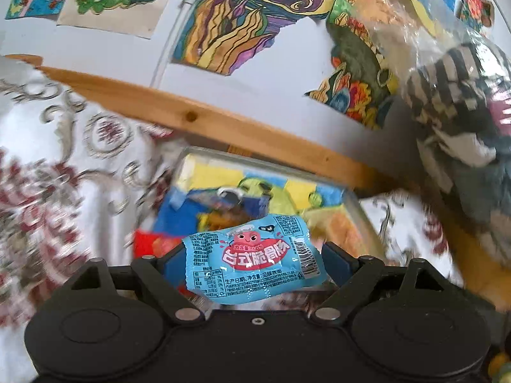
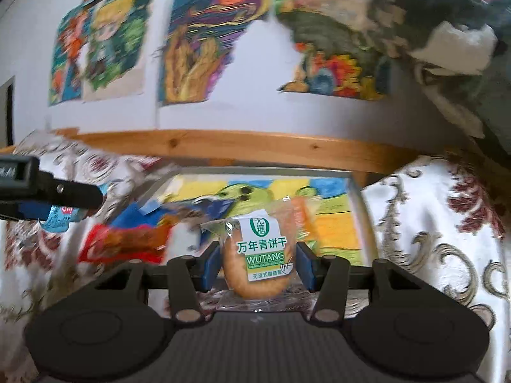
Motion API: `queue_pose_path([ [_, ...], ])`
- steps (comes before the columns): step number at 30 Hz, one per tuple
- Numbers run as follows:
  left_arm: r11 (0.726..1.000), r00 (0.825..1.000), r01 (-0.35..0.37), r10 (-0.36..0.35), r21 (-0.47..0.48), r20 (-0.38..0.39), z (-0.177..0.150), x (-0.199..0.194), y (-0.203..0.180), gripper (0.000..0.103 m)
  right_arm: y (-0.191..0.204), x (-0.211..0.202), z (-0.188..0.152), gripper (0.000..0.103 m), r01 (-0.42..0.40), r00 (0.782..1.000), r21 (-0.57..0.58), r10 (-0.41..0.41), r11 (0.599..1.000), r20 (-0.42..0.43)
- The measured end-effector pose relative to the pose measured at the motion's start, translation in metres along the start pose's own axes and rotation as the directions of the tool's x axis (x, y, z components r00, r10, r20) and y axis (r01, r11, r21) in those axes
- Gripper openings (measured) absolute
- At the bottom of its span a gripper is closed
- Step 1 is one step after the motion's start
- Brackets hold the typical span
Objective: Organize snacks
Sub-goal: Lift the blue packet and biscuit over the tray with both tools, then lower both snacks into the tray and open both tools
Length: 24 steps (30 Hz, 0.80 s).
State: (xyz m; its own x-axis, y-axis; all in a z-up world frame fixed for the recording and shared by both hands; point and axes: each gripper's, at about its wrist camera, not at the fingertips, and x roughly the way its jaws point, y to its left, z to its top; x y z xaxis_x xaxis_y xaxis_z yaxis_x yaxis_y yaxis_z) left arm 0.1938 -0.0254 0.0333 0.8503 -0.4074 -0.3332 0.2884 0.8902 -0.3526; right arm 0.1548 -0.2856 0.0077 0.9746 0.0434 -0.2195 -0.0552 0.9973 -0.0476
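Left wrist view looks over a patterned cloth toward a clear bin that sits just ahead of the jaws, backed against a wooden rail; its spot at the far edge of the cloth probably marks it as the collecting place for snacks. Some packets already lie in it, among them a red packet ahead and left of the jaws, though blur hides what the others are. The left gripper has its jaws pressed in on a blue packet, held flat across them with the print facing the camera, raised off the cloth, likely so it can go over the bin wall. In the right wrist view the bin again lies straight ahead, and the right gripper clamps a biscuit packet upright between its pads, gripped at the sides so the biscuit is not crushed. The left gripper shows far left of these jaws.
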Motion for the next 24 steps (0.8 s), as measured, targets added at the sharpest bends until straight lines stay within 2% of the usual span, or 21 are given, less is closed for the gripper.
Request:
queue_pose_path([
  [3,1.0,1.0,0.012,-0.012,0.001,0.015,0.012,0.024,-0.016,0.087,-0.021,0.007,0.005,0.055,0.052,0.998,0.021,-0.053,0.998,0.02],
  [6,1.0,1.0,0.003,-0.003,0.003,0.027,0.021,0.048,-0.036,0.087,-0.041,0.016,0.011,0.055,0.068,0.998,0.083,-0.069,0.994,0.005],
  [9,0.999,0.999,-0.023,0.024,-0.033,0.034,0.027,0.071,-0.054,0.087,-0.06,0.021,0.014,0.055,0.073,0.997,0.155,-0.073,0.985,-0.005],
  [17,0.995,0.995,-0.096,0.096,-0.041,-0.003,0.03,0.13,-0.087,0.087,-0.091,0.047,0.011,0.055,0.054,0.998,0.248,-0.047,0.967,-0.035],
  [24,0.993,0.992,-0.116,0.117,0.021,-0.05,0.024,0.156,-0.098,0.087,-0.101,0.066,0.008,0.055,0.039,0.999,0.291,-0.028,0.956,-0.042],
])
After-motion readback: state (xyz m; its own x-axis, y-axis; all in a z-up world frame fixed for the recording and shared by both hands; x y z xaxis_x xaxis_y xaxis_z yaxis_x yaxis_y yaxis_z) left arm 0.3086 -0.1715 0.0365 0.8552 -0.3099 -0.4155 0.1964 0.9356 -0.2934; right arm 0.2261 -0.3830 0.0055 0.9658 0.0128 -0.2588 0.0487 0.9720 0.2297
